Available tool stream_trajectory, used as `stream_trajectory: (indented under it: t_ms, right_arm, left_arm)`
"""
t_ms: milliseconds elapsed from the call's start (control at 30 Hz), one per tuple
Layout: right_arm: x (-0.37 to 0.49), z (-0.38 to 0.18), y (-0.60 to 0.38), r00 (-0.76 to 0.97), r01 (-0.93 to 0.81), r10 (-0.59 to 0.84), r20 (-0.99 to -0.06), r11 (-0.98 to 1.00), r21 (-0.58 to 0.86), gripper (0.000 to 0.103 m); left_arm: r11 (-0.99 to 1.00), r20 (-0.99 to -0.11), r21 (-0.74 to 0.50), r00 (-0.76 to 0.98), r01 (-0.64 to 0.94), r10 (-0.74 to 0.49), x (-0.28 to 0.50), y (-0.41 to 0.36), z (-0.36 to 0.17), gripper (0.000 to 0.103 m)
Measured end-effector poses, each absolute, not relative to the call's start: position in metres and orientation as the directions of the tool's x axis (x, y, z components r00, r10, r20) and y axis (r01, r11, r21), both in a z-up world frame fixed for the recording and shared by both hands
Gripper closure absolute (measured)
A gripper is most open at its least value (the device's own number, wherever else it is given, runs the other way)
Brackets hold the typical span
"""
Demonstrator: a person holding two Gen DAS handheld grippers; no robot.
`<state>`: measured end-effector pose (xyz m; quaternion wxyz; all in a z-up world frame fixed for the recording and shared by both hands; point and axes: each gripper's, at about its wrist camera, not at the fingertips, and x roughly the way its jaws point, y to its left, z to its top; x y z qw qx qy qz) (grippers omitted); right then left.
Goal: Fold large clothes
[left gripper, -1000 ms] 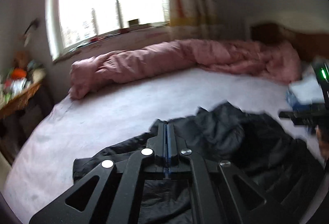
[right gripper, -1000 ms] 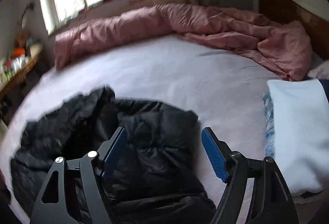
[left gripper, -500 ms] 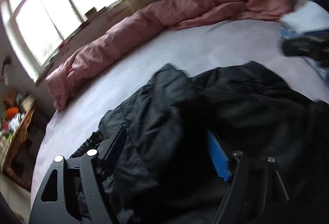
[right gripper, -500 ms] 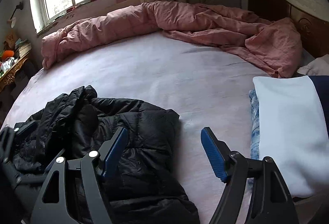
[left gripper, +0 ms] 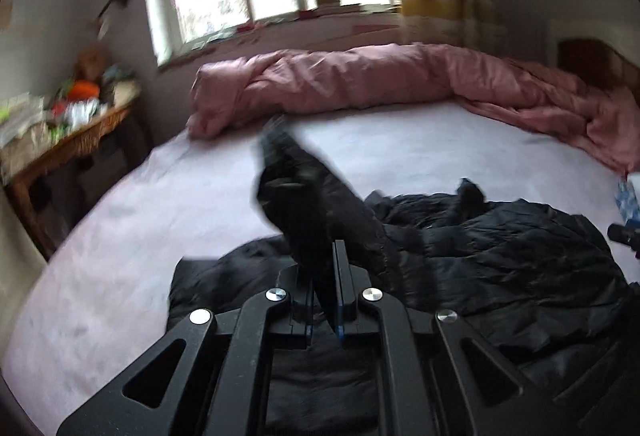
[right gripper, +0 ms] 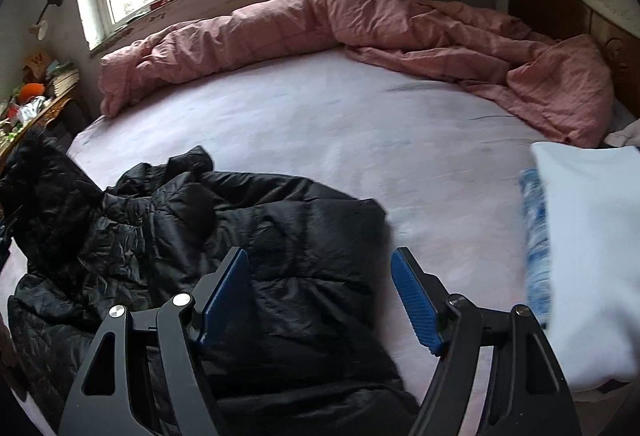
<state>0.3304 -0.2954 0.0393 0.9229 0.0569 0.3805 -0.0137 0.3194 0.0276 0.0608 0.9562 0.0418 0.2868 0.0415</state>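
A black puffer jacket (left gripper: 500,256) lies crumpled on the near part of the bed; the right wrist view shows it at the lower left (right gripper: 280,236). My left gripper (left gripper: 334,256) has its jaws closing on a fold of the jacket, and the pinched piece (left gripper: 304,196) stands up blurred above the fingers. My right gripper (right gripper: 320,276) hangs open over the jacket's right edge with nothing between its blue pads (right gripper: 416,308). That same gripper shows as a dark tip at the right edge of the left wrist view (left gripper: 624,234).
A pale pink sheet (right gripper: 340,124) covers the bed. A rumpled pink duvet (right gripper: 360,32) runs along the far side under the window. A white pillow (right gripper: 592,256) lies at the right, a cluttered wooden side table (left gripper: 60,132) at the left, a headboard (right gripper: 560,8) at the back right.
The left gripper, open over the jacket half a second ago, has closed on a fold and raised it. The right gripper has stayed open and in place.
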Motion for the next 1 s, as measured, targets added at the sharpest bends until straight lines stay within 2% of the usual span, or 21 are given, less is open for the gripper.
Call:
stream_trajectory:
  t_ms: [133, 167, 200, 300, 433, 500, 533, 600, 633, 667, 700, 800, 900, 933, 1000]
  right_arm:
    - [0.337, 0.027, -0.281, 0.692, 0.009, 0.072, -0.718, 0.994, 0.108, 0.027]
    - [0.34, 0.021, -0.275, 0.673, -0.009, 0.082, -0.735, 0.995, 0.102, 0.027]
    - [0.343, 0.014, -0.268, 0.651, -0.029, 0.081, -0.755, 0.996, 0.082, 0.027]
    - [0.351, 0.0, -0.256, 0.62, -0.038, 0.037, -0.783, 0.999, 0.017, 0.027]
    - [0.359, -0.007, -0.254, 0.608, -0.045, 0.047, -0.792, 0.999, 0.025, 0.027]
    - [0.364, -0.015, -0.252, 0.583, -0.063, 0.047, -0.811, 0.998, 0.012, 0.029]
    - [0.366, -0.02, -0.251, 0.571, -0.07, 0.038, -0.82, 0.998, -0.003, 0.033]
    - [0.368, -0.026, -0.249, 0.569, -0.066, 0.022, -0.822, 0.998, -0.018, 0.057]
    - [0.368, -0.026, -0.249, 0.574, -0.061, 0.022, -0.819, 0.998, -0.016, 0.064]
    - [0.368, -0.025, -0.25, 0.585, -0.051, 0.02, -0.811, 0.999, -0.012, 0.077]
    - [0.367, -0.023, -0.253, 0.599, -0.036, 0.015, -0.801, 0.999, -0.009, 0.087]
    - [0.366, -0.017, -0.267, 0.634, 0.057, -0.037, -0.773, 0.998, 0.0, 0.094]
    - [0.364, -0.015, -0.287, 0.651, 0.141, -0.062, -0.756, 0.989, 0.041, 0.094]
    - [0.364, -0.014, -0.291, 0.65, 0.152, -0.059, -0.757, 0.987, 0.055, 0.093]
    - [0.362, -0.013, -0.294, 0.64, 0.143, -0.037, -0.768, 0.987, 0.071, 0.083]
  left_arm:
    - [0.987, -0.562, 0.098, 0.811, -0.131, 0.164, 0.309, 0.057, 0.04, 0.086]
    - [0.983, -0.556, 0.099, 0.811, -0.155, 0.184, 0.305, 0.061, 0.034, 0.088]
    - [0.976, -0.542, 0.099, 0.812, -0.194, 0.216, 0.304, 0.066, 0.029, 0.093]
    - [0.956, -0.548, 0.094, 0.787, -0.278, 0.283, 0.304, 0.078, 0.012, 0.095]
    - [0.967, -0.606, 0.09, 0.757, -0.238, 0.243, 0.312, 0.083, -0.001, 0.094]
    - [0.975, -0.622, 0.073, 0.755, -0.21, 0.209, 0.314, 0.083, -0.005, 0.078]
    - [0.98, -0.623, 0.055, 0.76, -0.192, 0.184, 0.313, 0.084, -0.006, 0.074]
    - [0.986, -0.62, 0.031, 0.771, -0.163, 0.147, 0.312, 0.084, -0.004, 0.06]
    - [0.988, -0.615, 0.026, 0.776, -0.155, 0.138, 0.311, 0.084, -0.002, 0.055]
    - [0.987, -0.605, 0.026, 0.784, -0.156, 0.139, 0.308, 0.084, 0.0, 0.042]
    - [0.987, -0.589, 0.029, 0.795, -0.159, 0.145, 0.304, 0.084, 0.003, 0.037]
    - [0.989, -0.57, 0.041, 0.809, -0.144, 0.141, 0.299, 0.081, 0.009, 0.036]
    - [0.985, -0.611, 0.084, 0.773, -0.153, 0.172, 0.306, 0.077, 0.003, 0.035]
    - [0.985, -0.628, 0.096, 0.759, -0.146, 0.174, 0.31, 0.076, 0.0, 0.035]
    - [0.986, -0.652, 0.111, 0.74, -0.124, 0.167, 0.314, 0.072, -0.006, 0.035]
